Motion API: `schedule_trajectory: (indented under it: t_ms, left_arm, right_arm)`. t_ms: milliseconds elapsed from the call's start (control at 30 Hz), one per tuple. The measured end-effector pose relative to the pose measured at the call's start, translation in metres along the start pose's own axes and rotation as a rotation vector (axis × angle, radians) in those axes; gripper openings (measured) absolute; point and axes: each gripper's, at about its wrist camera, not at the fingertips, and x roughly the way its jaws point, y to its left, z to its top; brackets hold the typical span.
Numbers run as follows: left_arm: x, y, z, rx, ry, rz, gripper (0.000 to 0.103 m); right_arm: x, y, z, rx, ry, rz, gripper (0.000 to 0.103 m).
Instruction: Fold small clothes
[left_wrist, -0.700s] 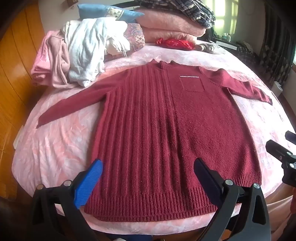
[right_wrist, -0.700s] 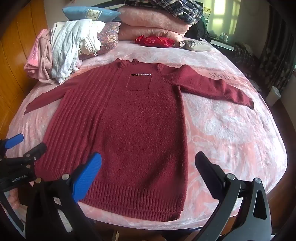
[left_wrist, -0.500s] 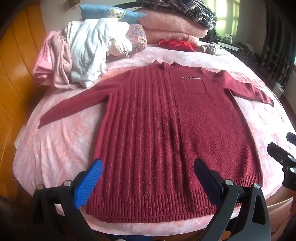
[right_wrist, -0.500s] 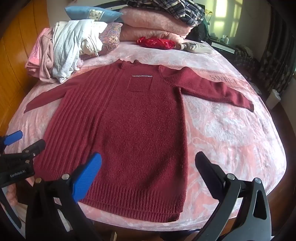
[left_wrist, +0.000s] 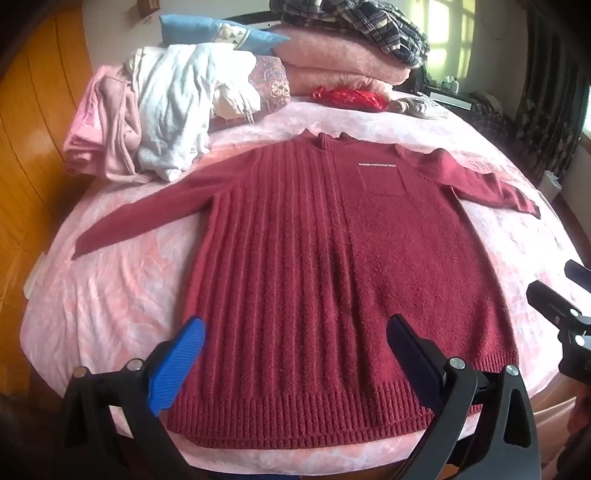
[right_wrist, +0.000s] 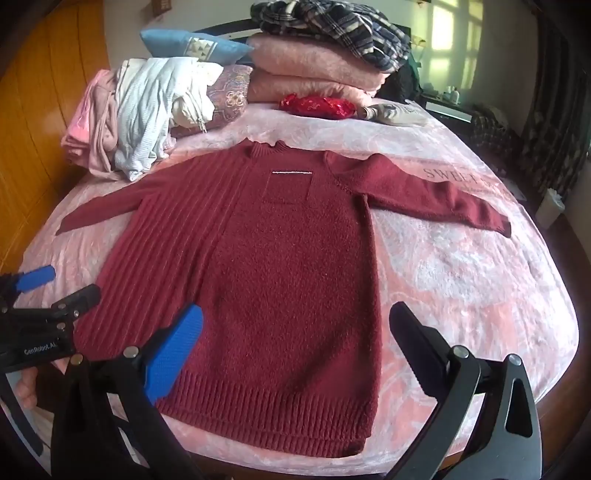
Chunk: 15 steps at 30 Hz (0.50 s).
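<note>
A dark red knit sweater (left_wrist: 332, 266) (right_wrist: 258, 266) lies flat and face up on the pink bed, both sleeves spread out, collar toward the far side, ribbed hem nearest me. My left gripper (left_wrist: 295, 328) hovers open above the hem's left half with nothing between its fingers. My right gripper (right_wrist: 295, 317) hangs open over the hem's right corner, also empty. In the right wrist view the left gripper (right_wrist: 55, 284) shows at the left edge, a hand under it. In the left wrist view part of the right gripper (left_wrist: 554, 295) shows at the right edge.
A heap of white and pink clothes (left_wrist: 162, 118) lies at the far left of the bed (left_wrist: 110, 295). Folded pink blankets (left_wrist: 332, 62) with a plaid garment on top, a blue pillow (left_wrist: 210, 33) and a red bundle (left_wrist: 347, 96) sit at the far end. Wooden wall on the left.
Both grippers have drifted slightly forward over the sweater's hem. Both stay open, and the sweater has not moved.
</note>
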Motion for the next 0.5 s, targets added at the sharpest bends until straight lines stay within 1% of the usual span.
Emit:
schedule_trajectory:
  t_ms: [67,333,400,500]
  left_arm:
    - [0.0,0.0,0.001,0.001,0.001,0.007,0.099]
    - [-0.001,0.0,-0.001,-0.006,-0.001,0.007,0.099]
    - [-0.001,-0.001,-0.001,-0.005,0.0,0.009,0.099]
    - [-0.001,-0.001,-0.001,-0.003,-0.001,0.01,0.099]
  right_arm:
    - [0.002,0.002,0.0,-0.007,0.019,0.007,0.1]
    - [0.017,0.002,-0.004,0.014,0.149,0.019,0.1]
    - [0.02,0.0,-0.005,0.034,0.169,0.016,0.1]
    - [0.022,-0.002,-0.007,0.043,0.171,0.013,0.1]
